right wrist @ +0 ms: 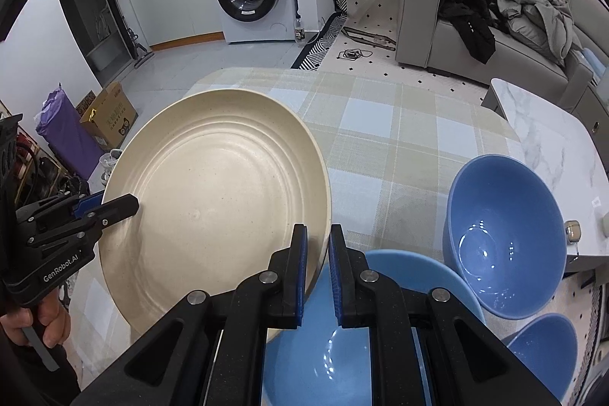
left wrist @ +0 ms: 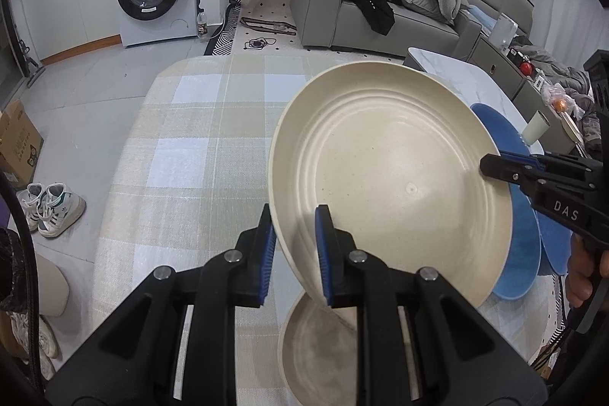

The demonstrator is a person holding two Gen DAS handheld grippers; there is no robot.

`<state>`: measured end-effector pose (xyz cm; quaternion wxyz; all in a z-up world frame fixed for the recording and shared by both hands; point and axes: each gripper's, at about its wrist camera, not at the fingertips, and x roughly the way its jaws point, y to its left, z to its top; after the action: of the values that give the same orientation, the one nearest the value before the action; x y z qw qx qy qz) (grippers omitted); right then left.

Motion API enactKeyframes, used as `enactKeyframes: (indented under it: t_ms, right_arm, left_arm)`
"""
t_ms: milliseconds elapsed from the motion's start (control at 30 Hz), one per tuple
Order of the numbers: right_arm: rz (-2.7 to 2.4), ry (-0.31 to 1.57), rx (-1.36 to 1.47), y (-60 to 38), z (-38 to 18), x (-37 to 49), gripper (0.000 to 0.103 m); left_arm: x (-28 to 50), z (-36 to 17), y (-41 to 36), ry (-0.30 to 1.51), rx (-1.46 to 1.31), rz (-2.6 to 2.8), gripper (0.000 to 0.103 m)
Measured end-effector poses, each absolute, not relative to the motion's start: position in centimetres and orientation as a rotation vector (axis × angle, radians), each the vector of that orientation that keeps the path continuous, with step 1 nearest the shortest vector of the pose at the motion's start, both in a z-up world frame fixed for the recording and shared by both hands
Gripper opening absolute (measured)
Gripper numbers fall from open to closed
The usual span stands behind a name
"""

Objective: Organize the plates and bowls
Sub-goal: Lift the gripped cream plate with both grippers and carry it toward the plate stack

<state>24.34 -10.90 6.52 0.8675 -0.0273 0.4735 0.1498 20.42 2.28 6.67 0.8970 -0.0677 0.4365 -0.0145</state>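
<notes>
Mid-carry: left gripper (left wrist: pixel 295 246) and right gripper (right wrist: pixel 318 269) both clamped on opposite rims of cream plate (left wrist: pixel 388 177), tilted above table (left wrist: pixel 182 158) near-right corner; next, lowering level onto a stack

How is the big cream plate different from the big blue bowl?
The cream plate is wide and shallow with ridged rings inside; the blue bowl is deep and smooth. The plate is held up at a tilt, pinched at opposite rims by the left tool and the right tool; the bowl sits on the checked tablecloth with no tool on it. Both are round and empty.
</notes>
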Motion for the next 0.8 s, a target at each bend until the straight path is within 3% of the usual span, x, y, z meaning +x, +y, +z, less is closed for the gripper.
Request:
enactKeyframes:
  t_ms: [800]
  right_arm:
    - [0.335, 0.929, -0.038, -11.0, 8.1, 18.1, 0.012]
  left_arm:
    - [12.8, 8.8, 0.7, 0.864, -0.122, -0.041, 0.017]
